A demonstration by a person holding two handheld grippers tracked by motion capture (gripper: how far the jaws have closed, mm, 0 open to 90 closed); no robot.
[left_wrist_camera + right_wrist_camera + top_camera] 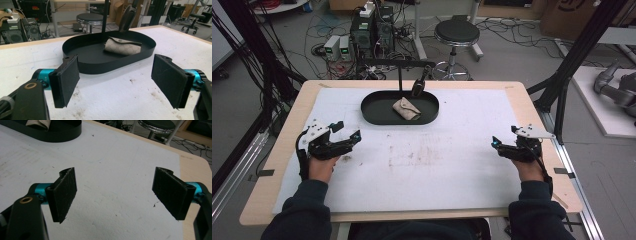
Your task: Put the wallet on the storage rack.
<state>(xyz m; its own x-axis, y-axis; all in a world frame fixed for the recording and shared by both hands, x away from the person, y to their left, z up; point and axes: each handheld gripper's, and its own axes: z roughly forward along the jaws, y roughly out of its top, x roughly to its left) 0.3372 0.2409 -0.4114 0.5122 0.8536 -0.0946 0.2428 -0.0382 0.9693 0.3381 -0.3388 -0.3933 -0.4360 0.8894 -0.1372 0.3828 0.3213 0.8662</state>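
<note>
Resting in one black oval tray [377, 116] at the far middle of the table [292, 97] is a single beige pouch [406, 108]; in the left gripper view the pouch [122, 46] shows a repeating woven monogram pattern and a small snap, but no letters that can be read. One dark object [418, 87] hangs from a thin black stand [400, 75] at the tray's far rim. No other writing is legible anywhere.

Two grippers are in play. The left gripper [348, 132] sits near the table's left edge, jaws spread wide and holding nothing, with the tray just ahead of it. The right gripper [504, 136] sits near the right edge, jaws likewise wide apart and empty, well apart from the tray. Between them lies a broad stretch of bare, stained white mat [437, 160]. Beyond the mat, a wooden border runs along every side of the table.
</note>
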